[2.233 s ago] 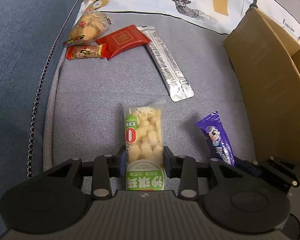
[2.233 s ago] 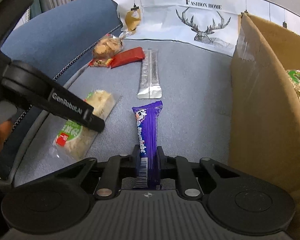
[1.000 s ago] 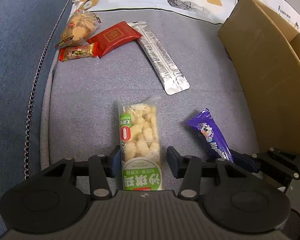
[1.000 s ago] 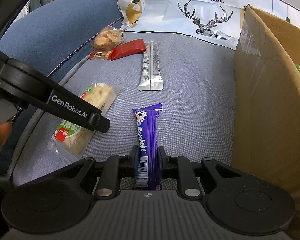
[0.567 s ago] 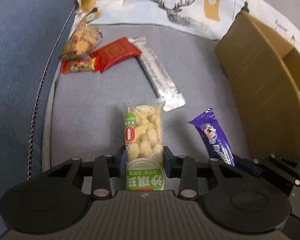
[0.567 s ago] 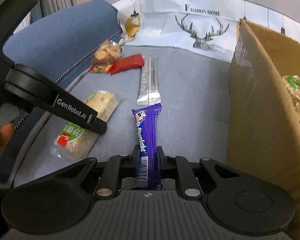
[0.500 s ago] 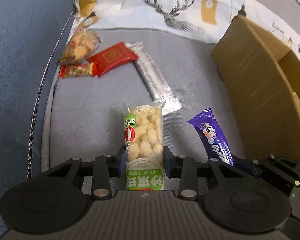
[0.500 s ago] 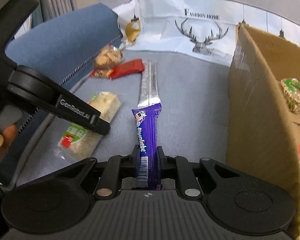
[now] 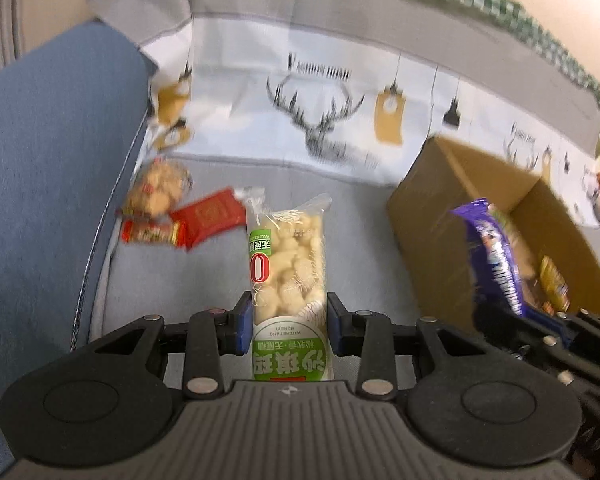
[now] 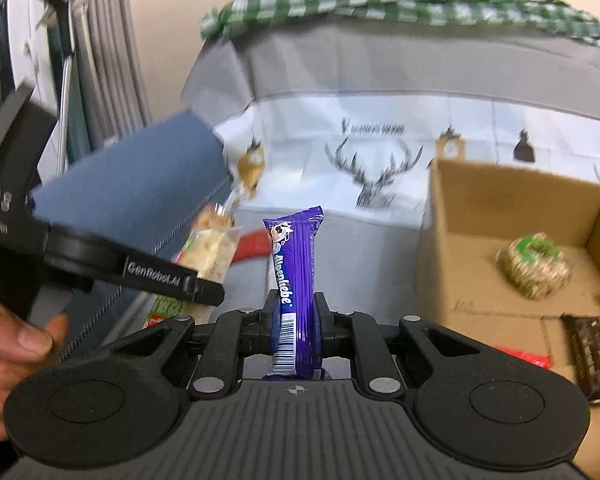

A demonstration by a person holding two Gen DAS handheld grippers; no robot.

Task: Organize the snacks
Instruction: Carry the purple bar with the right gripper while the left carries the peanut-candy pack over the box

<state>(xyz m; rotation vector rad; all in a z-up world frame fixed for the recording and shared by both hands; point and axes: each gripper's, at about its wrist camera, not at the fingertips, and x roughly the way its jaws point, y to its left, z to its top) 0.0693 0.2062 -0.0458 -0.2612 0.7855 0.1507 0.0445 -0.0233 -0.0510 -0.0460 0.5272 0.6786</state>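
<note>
My left gripper (image 9: 287,322) is shut on a clear green-labelled packet of pale puffed snack (image 9: 287,276) and holds it up above the grey sofa seat (image 9: 180,280). My right gripper (image 10: 296,326) is shut on a purple Alpenliebe bar (image 10: 294,264), also lifted; the bar shows in the left wrist view (image 9: 496,256) in front of the open cardboard box (image 9: 428,216). In the right wrist view the box (image 10: 452,208) stands to the right and holds several snacks.
A biscuit bag (image 9: 156,190), a small red packet (image 9: 152,233) and a red flat pack (image 9: 210,216) lie at the seat's back left. A deer-print cloth (image 9: 320,120) covers the backrest. The blue armrest (image 9: 40,160) is on the left.
Both grippers have lifted their snacks off the seat and tilted up, so the box's inside and the backrest come into view. The left gripper opened briefly, then shut on the packet again.
</note>
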